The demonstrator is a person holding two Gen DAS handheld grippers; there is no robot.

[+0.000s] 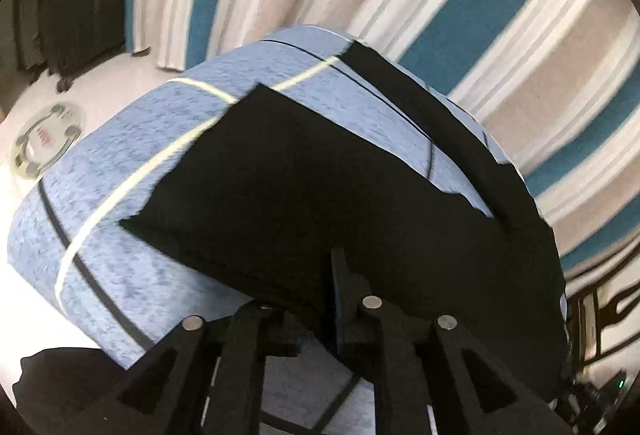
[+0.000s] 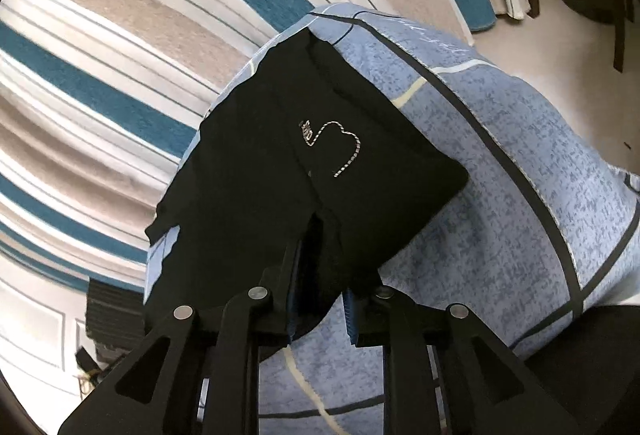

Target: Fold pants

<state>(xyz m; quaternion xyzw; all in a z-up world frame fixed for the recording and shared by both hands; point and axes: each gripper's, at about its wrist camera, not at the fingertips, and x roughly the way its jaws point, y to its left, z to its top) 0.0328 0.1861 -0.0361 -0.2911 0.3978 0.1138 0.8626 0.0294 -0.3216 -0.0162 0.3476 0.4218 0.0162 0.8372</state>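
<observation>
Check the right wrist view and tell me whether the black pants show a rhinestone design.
Yes, a sparkly rhinestone outline sits on the black pants just beyond the right gripper.

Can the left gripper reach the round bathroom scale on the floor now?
Probably not: the left gripper seems shut on the black pants, and the scale lies off beyond the blue cloth.

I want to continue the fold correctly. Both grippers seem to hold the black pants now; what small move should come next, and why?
Probably carry the held edge forward together, over the far part. The left gripper and right gripper each pinch black pants lying on the blue cloth, and the far part is still unfolded.
</observation>
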